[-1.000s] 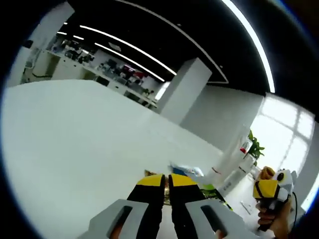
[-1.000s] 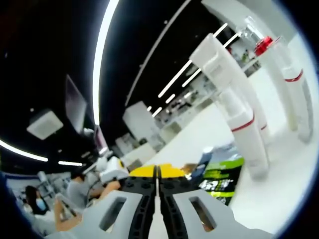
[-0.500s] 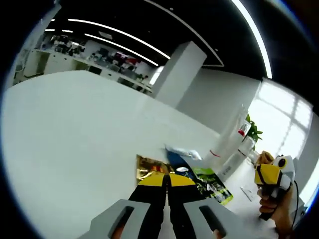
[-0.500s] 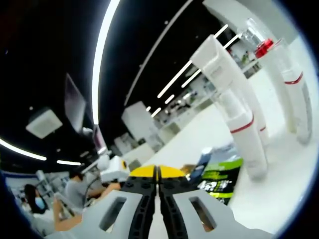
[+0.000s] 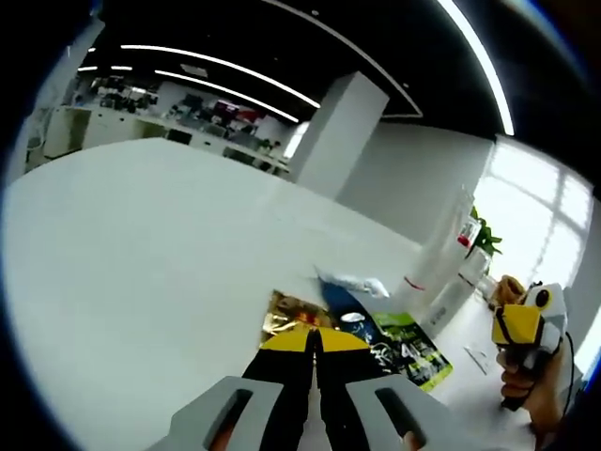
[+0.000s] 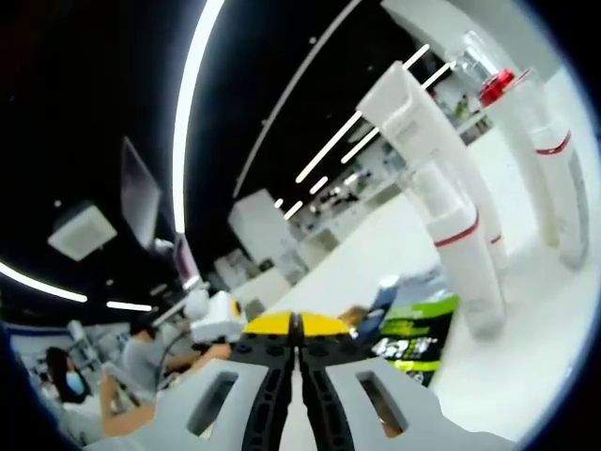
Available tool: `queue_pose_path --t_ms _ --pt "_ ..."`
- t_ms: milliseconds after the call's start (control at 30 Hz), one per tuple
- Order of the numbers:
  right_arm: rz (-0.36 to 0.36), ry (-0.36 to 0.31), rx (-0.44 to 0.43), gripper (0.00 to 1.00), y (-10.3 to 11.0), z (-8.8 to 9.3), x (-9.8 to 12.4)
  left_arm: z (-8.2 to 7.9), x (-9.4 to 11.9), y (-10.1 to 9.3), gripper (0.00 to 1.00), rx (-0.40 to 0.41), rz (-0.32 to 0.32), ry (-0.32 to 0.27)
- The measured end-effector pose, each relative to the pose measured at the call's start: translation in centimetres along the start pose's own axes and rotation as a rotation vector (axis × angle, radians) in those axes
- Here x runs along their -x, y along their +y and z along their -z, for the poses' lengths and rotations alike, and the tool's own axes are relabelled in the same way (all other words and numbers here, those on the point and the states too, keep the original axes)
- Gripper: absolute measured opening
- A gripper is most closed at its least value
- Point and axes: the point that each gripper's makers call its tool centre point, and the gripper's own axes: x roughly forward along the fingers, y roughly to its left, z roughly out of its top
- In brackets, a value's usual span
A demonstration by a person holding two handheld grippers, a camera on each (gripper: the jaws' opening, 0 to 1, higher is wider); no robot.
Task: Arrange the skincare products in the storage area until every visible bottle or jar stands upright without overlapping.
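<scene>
On the white table, the skincare products sit in 1 loose cluster ahead of both grippers. In the right gripper view, a tall white tube with a red band stands on its cap end and leans a little in the fisheye, and just beyond it a clear bottle with a red cap also stands upright. The 2 are close together, and whether they touch cannot be told. Beside their bases lie flat packets: a green and black sachet, a gold foil sachet, a dark blue sachet and a crumpled pale wrapper, some overlapping one another.

The left gripper has its jaws pressed together with nothing between them, low over the table near the gold packet. The right gripper is likewise closed and empty, and it also shows at the edge of the left gripper view, held in a hand well apart from the packets.

Judging from this, the 2 upright containers look done. What seems left is separating the overlapping sachets, unless only bottles and jars count.
</scene>
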Motion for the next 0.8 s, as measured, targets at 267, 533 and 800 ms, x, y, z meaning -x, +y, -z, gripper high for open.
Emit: queue_pose_path --t_ms 267,533,800 --pt "0.003 -0.001 0.000 0.00 -0.1 -0.1 0.1 0.0 -0.2 -0.4 0.02 -0.034 -0.001 -0.006" --pt "-0.013 -0.042 -0.010 0.00 0.4 -1.0 0.6 -0.5 0.2 -0.2 0.03 -0.082 -0.032 -0.050" --pt "-0.080 -0.118 0.020 0.02 2.0 -4.2 2.9 -4.0 2.6 -3.3 0.03 -0.167 0.069 -0.299"
